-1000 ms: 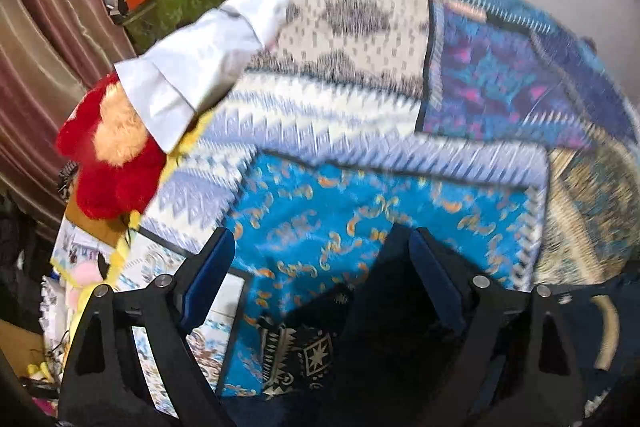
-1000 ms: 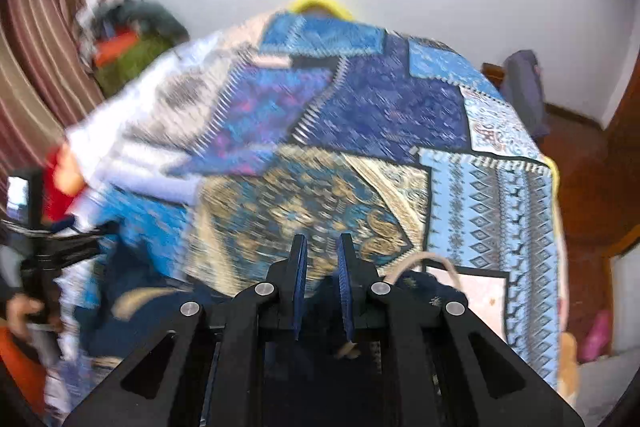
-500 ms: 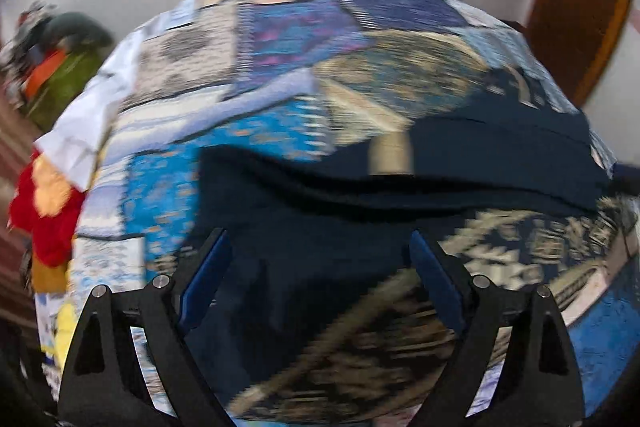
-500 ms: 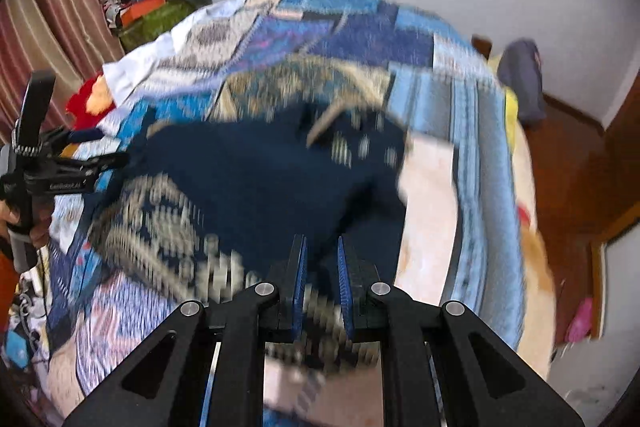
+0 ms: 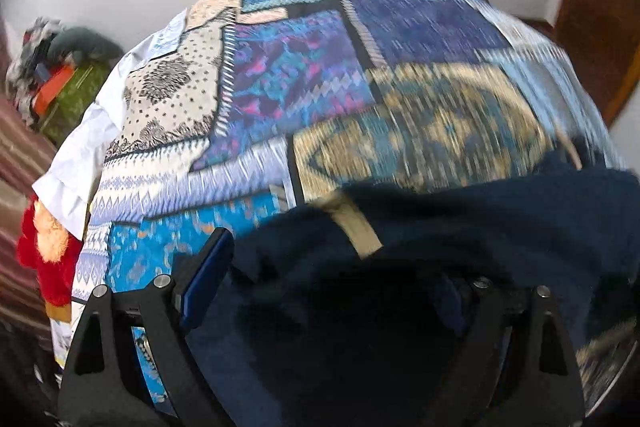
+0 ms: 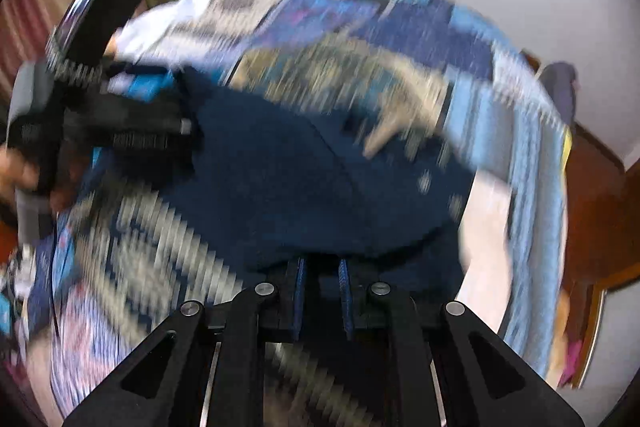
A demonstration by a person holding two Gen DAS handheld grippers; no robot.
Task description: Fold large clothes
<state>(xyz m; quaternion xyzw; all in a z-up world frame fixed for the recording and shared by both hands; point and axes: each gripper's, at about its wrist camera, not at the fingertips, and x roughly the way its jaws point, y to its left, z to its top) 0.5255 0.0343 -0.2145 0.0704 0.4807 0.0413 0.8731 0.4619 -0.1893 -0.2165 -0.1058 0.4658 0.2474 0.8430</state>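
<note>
A large dark navy garment with a beige patterned band lies on a patchwork bedspread. In the right wrist view my right gripper is shut on the garment's near edge. In the left wrist view my left gripper has its jaws wide apart, and navy cloth lies bunched between and over them; the right finger is mostly hidden by it. The left gripper also shows in the right wrist view at the garment's left edge. Both views are blurred by motion.
A red and orange plush toy sits at the bed's left edge beside a white pillow. A pile of clothes lies by the striped curtain. A wooden door stands at the right.
The left gripper has gone in low to the garment, so cloth now covers its fingers. The right gripper stays shut on the cloth and has drawn it across the bed.
</note>
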